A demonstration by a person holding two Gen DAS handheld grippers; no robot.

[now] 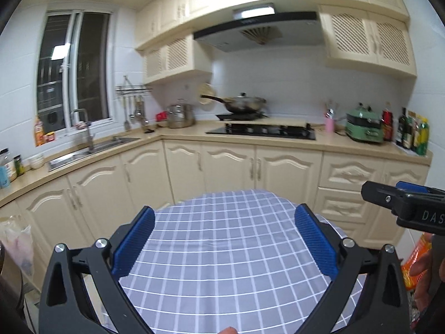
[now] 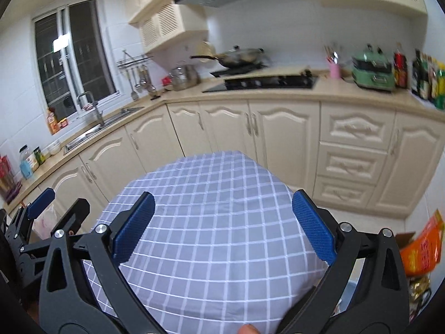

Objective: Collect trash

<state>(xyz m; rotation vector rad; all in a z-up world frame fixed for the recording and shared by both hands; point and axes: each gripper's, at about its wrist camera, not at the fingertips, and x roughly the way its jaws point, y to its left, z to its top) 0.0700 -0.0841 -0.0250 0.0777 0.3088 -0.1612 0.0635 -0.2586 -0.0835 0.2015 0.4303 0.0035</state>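
Grey-blue, white-checked tablecloth [image 1: 222,250]; cream cabinets [image 1: 228,164]; blue gripper pads [image 1: 136,239]; orange bag [image 2: 422,250].

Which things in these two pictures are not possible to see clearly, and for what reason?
- Orange printed bag: left wrist view, cut by the frame edge and a hand; text unreadable.
- Same bag: right wrist view, blurred.
- Near part of the grey checked tablecloth: hidden by the open right gripper.
- Pale plastic bag: left wrist view, contents unclear.

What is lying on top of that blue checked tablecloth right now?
Nothing shows on the checked tablecloth; both open claws, left claw and right claw, hang above bare cloth. Its near edge and what lies beneath the cloth are hidden.
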